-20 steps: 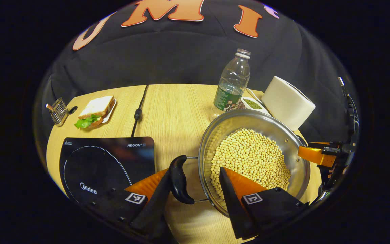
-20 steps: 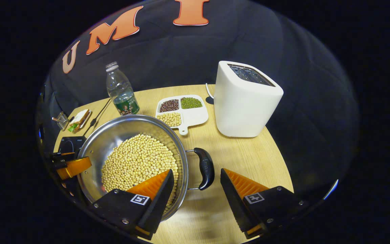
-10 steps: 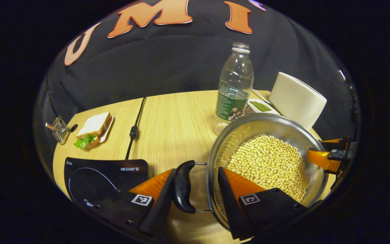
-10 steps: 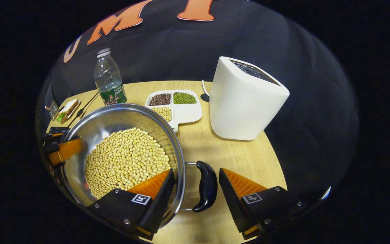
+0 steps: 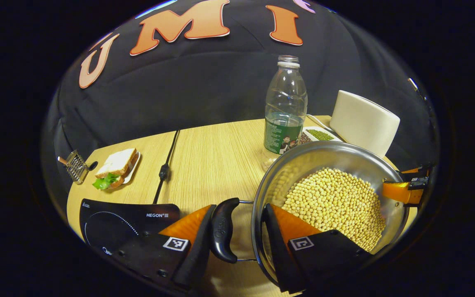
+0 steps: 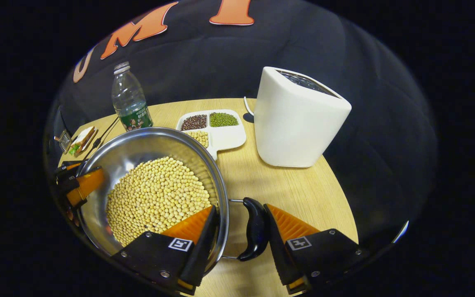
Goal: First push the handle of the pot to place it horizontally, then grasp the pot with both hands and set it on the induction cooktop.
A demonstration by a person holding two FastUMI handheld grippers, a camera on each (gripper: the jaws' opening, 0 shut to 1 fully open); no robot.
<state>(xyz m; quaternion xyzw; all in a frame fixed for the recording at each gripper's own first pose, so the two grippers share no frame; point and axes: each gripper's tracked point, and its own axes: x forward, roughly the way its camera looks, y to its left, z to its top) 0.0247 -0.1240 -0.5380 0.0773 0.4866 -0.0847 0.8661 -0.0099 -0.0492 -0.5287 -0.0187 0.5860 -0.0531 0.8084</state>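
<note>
Both grippers have closed in: left gripper [image 5: 237, 239] and right gripper [image 6: 237, 235] each pinch handle and rim of the bean-filled steel pot [image 6: 138, 152]; black induction cooktop [image 5: 118, 222] waits at nine o'clock.

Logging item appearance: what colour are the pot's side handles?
Black handles, clearest in the right gripper view.

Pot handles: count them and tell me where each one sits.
2. One black handle sits on the pot's left side between the left claw's fingers; the other handle sits on its right side between the right claw's fingers.
</note>
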